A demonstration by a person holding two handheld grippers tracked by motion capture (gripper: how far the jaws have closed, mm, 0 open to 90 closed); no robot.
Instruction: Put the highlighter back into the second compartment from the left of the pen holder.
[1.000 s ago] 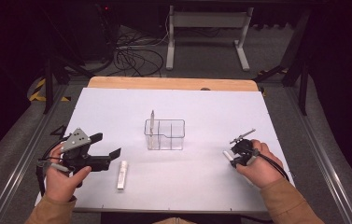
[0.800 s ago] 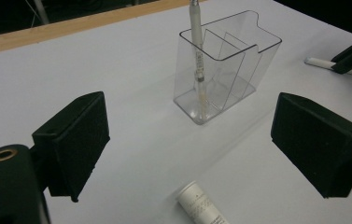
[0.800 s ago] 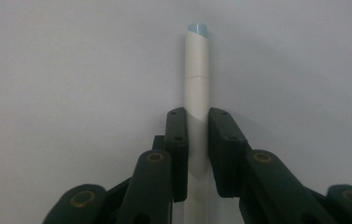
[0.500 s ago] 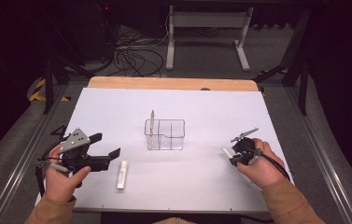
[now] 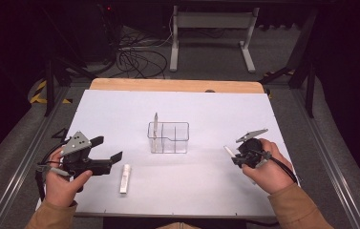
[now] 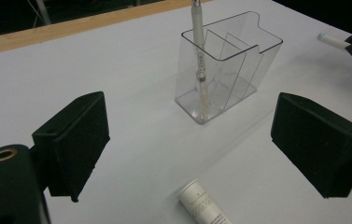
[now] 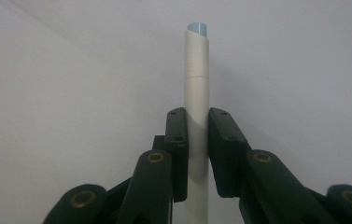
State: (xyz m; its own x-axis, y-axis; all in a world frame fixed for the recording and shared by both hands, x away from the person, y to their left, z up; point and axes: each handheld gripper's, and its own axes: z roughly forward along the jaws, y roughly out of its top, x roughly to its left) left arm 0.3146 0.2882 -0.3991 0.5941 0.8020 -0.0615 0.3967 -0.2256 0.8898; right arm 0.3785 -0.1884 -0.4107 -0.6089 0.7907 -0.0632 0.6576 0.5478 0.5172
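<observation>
Right gripper (image 5: 235, 155) is clamped on a white pen (image 7: 197, 93), held just off the worktop (image 5: 216, 191) near its right edge. The clear holder (image 5: 168, 138) sits mid-worktop with one pen (image 5: 155, 129) already upright in its left compartment. Left gripper (image 5: 107, 149) idles near the left edge, jaws wide, nothing in them; a white tube (image 5: 125, 178) lies just beside it toward the front edge. Looks like the carry step: next, tip the pen upright over a free compartment and release.
</observation>
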